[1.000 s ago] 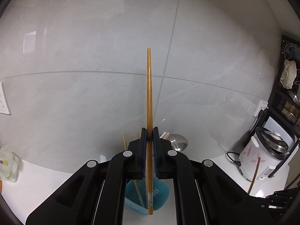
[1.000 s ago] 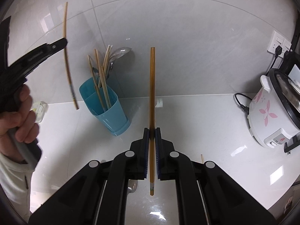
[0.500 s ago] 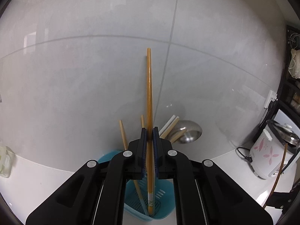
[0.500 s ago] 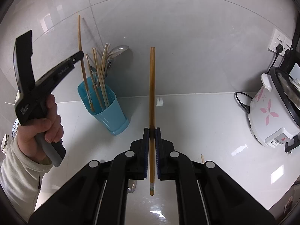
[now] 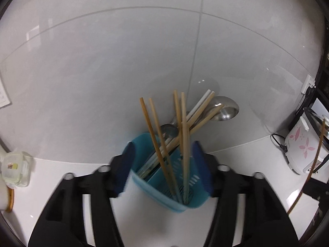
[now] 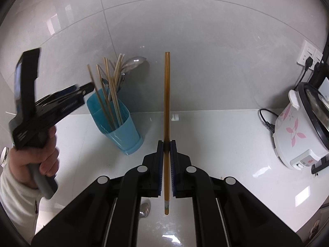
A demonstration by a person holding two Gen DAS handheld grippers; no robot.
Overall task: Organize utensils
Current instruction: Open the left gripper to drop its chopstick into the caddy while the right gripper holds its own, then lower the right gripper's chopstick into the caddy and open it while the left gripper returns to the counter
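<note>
- The left tongs point(image 5: 164, 164) have just been opening: a second ago they pinched one wooden chopstick upright above the holder, and now their blue pads stand wide apart with nothing between them but the view down into the blue utensil holder point(image 5: 164, 187).
- That chopstick point(image 5: 185, 144) now stands inside the holder, leaning with the other wooden chopsticks, a pair of pale ones and the metal spoons point(image 5: 224, 111); I take the paler, slightly blurred stick as the one let go, though I cannot be sure which it is.
- From the right wrist view, the left tongs point(image 6: 90, 86) sit just above the left rim of the holder point(image 6: 115, 121), which stands on the white tabletop point(image 6: 216, 135) near the tiled wall.
- The right tongs point(image 6: 167, 144) are clamped narrow on a second, darker chopstick point(image 6: 167, 94), held upright to the right of the holder and apart from it; they have not shifted over the last second.
- Judgement: one utensil is filed, and the right-hand chopstick is the likely next to go in.
- The left tongs should clear the holder first, or the two could clash over the rim.
- A rice cooker point(image 6: 300, 129) stands far right, uninvolved.
</note>
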